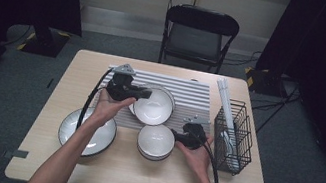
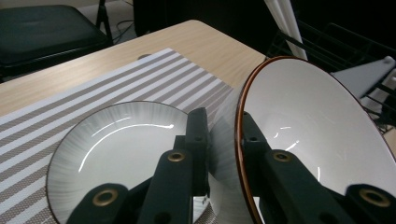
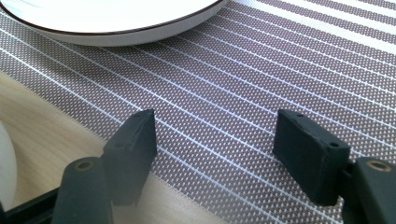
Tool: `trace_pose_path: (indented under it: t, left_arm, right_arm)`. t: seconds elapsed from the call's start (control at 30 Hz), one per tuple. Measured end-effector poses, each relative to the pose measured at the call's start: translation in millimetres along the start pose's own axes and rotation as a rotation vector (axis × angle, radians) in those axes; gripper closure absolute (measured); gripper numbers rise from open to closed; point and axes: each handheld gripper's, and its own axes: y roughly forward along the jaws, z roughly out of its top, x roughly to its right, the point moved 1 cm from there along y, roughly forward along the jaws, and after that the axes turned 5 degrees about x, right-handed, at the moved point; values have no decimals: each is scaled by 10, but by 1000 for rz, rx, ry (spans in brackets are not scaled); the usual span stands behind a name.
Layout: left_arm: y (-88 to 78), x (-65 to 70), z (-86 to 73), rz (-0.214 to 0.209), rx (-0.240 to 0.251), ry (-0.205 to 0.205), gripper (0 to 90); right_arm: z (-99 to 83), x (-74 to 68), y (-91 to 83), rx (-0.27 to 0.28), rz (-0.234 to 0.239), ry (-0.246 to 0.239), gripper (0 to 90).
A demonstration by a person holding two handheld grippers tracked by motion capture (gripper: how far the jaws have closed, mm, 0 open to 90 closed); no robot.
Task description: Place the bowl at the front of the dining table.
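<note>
The left gripper (image 2: 223, 140) has its jaws clamped on the rim of a tilted white bowl with a brown edge (image 2: 322, 126), lifted at centre frame in the high view above a ribbed grey-white plate (image 2: 116, 144) that lies on the striped placemat (image 2: 140, 74). The right gripper (image 3: 215, 135) rests low with jaws spread wide and nothing between them, over the placemat's near edge. Lower centre in the high view sits a stack of small bowls (image 1: 155, 141), lower left a wide plate (image 1: 87, 134). At right, a black wire rack (image 1: 234, 134) holds white items. The wooden table (image 1: 135, 178) stands on grey carpet, with a folding chair (image 1: 199, 32) behind.
</note>
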Motion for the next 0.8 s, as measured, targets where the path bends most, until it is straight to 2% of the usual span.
trace_pose_path:
  t: [0.23, 0.37, 0.47, 0.53, 0.8]
  left_arm:
    - [45, -121, 33, 18, 11, -38, 790]
    - [97, -177, 60, 33, 16, -39, 790]
    - [123, -212, 94, 43, 12, -37, 788]
    - [135, -254, 95, 41, 6, -53, 790]
    - [253, -345, 75, 84, -12, -80, 790]
  right_arm:
    - [0, 0, -1, 0, 1, -1, 297]
    - [0, 0, -1, 0, 1, -1, 297]
    - [0, 0, -1, 0, 1, -1, 297]
    - [0, 0, -1, 0, 1, -1, 297]
    - [0, 1, -1, 0, 1, 0, 297]
